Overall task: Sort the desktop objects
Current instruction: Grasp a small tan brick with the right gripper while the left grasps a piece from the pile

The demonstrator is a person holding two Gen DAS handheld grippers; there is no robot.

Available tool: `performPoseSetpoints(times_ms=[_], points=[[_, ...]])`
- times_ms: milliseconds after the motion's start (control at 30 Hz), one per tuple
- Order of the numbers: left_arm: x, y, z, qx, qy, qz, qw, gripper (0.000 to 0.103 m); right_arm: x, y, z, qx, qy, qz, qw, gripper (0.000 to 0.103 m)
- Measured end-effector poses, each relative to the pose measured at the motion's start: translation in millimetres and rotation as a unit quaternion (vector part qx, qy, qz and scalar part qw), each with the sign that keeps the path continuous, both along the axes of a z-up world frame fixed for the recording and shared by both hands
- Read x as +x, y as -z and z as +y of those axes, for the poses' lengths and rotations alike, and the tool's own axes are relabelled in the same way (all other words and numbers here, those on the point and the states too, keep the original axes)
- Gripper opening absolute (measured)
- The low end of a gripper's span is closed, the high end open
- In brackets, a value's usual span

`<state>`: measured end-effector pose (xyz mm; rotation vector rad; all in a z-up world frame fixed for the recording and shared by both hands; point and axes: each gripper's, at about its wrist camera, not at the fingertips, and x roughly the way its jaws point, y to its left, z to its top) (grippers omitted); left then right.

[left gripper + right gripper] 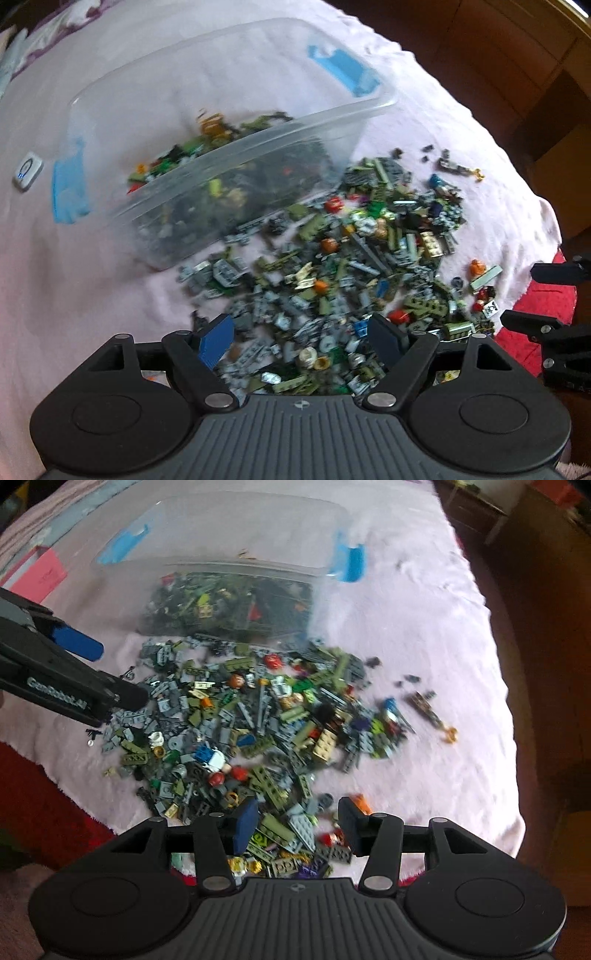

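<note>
Roughly, the lot stands divided in two. Item: a pile of small building bricks point(258, 723), mostly grey and olive with orange, red and blue odd pieces, spread loose on the pink blanket point(424, 627) just in front of the clear plastic tub point(229, 122). Item: a further quantity of like bricks inside that tub, heaped against its near wall; the far half of the tub shows bare. Blue clasps sit on its two short ends. A few strays, among them a brown-and-gold piece point(428, 709), lie apart to the right of the pile. Such a split fits bricks being gathered into the tub as well as bricks being drawn out of it for grouping; the pictures do not settle which. No separate groups by colour or kind appear anywhere on the blanket, so sorting in that sense remains to do. Left hand-held gripper point(301, 332): jaws spread wide, nothing between them, hovering over the pile's near edge. Right hand-held gripper point(299, 823): likewise parted and unladen, low above the bricks nearest it.
</note>
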<state>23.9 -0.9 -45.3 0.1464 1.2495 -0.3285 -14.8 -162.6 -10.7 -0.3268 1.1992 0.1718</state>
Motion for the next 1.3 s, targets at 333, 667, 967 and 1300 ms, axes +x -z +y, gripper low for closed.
performPoseSetpoints(times_ms=[333,667,967,1300], points=[[4,28,-54,0.017,-0.002,-0.026,0.9995,0.066,42,45,-41,0.065,0.023,-0.011,0.998,0.027],[20,52,-58,-0.001,-0.075,0.000,0.9972,0.063,86,87,-50,0.116,0.056,0.013,0.992,0.029],[33,53,-66,-0.009,-0.062,-0.004,0.9980,0.040,92,103,-52,0.099,0.059,0.023,0.993,0.017],[55,82,-79,-0.031,-0.080,0.032,0.9958,0.020,75,109,-70,0.094,0.057,0.035,0.993,0.017]])
